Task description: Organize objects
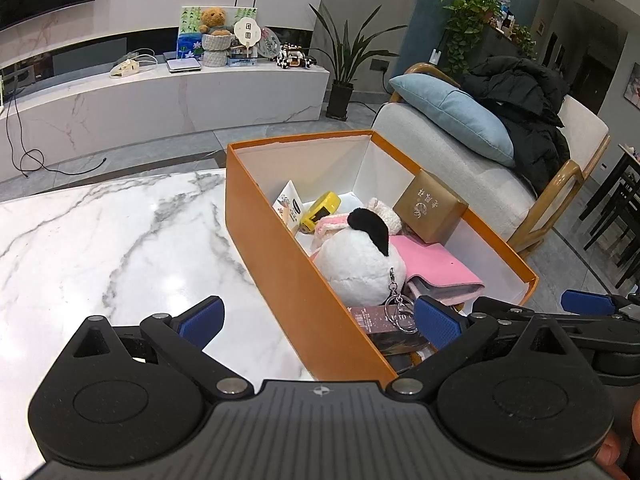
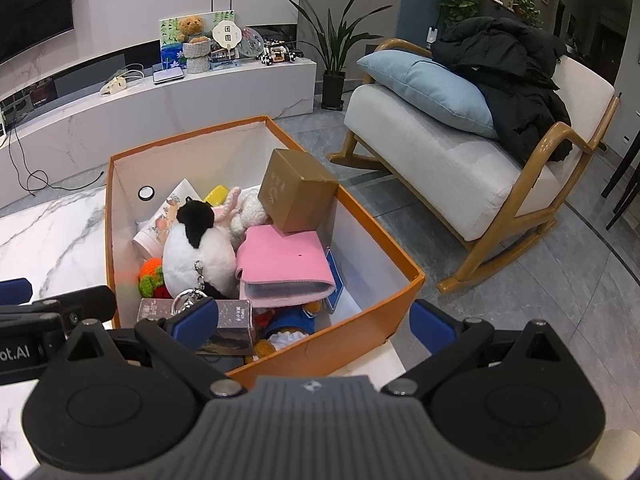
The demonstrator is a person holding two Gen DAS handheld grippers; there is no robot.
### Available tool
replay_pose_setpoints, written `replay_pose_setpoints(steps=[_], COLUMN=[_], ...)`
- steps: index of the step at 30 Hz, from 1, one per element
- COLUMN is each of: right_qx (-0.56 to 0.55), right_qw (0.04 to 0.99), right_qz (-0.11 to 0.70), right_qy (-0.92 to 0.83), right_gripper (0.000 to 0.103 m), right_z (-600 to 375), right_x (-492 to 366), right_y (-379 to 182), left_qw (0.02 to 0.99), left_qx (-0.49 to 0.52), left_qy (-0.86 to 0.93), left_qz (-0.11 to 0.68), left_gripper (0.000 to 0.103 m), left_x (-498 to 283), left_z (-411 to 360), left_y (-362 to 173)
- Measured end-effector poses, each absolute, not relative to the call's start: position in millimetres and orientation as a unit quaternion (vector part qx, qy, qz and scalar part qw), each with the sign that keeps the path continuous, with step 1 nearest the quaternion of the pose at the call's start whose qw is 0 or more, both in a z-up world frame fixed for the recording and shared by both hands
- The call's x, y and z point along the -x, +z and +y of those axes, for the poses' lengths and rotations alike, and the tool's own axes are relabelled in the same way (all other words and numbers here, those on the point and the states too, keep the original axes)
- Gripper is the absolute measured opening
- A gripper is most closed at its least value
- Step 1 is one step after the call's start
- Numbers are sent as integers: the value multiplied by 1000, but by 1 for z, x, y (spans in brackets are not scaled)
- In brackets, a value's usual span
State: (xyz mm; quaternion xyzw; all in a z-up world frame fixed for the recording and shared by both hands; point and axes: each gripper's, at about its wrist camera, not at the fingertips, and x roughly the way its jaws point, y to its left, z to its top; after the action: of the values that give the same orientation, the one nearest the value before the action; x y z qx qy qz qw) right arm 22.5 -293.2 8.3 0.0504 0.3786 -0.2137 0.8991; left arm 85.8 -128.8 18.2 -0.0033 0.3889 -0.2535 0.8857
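Observation:
An orange box (image 1: 296, 280) with white inner walls stands on the marble table (image 1: 100, 240); it also shows in the right wrist view (image 2: 360, 336). It holds a black-and-white plush (image 1: 360, 256) (image 2: 196, 248), a pink wallet (image 1: 440, 268) (image 2: 280, 264), a brown carton (image 1: 430, 210) (image 2: 298, 194), a yellow item (image 1: 320, 210) and more. My left gripper (image 1: 318, 318) is open, straddling the box's near left wall. My right gripper (image 2: 316, 318) is open, straddling the box's near right wall. Both are empty.
A rocking chair (image 2: 460, 160) with a blue cushion (image 2: 432, 88) and a black coat (image 2: 504, 72) stands right of the table. A white marble TV bench (image 1: 160, 96) with a teddy bear and ornaments runs along the back wall. A potted plant (image 1: 344, 68) stands beside it.

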Motion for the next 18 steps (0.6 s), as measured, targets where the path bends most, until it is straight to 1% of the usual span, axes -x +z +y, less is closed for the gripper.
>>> replay_pose_setpoints(steps=[18], right_qx=[-50], right_qw=[898], right_qz=[381], right_qy=[-215], right_gripper=[102], right_z=[-292], right_x=[-23], right_y=[6], left_qw=[885], left_qx=[4], left_qy=[-252], left_qz=[391], left_gripper=[103], left_x=[-88], left_z=[-129], left_y=[15])
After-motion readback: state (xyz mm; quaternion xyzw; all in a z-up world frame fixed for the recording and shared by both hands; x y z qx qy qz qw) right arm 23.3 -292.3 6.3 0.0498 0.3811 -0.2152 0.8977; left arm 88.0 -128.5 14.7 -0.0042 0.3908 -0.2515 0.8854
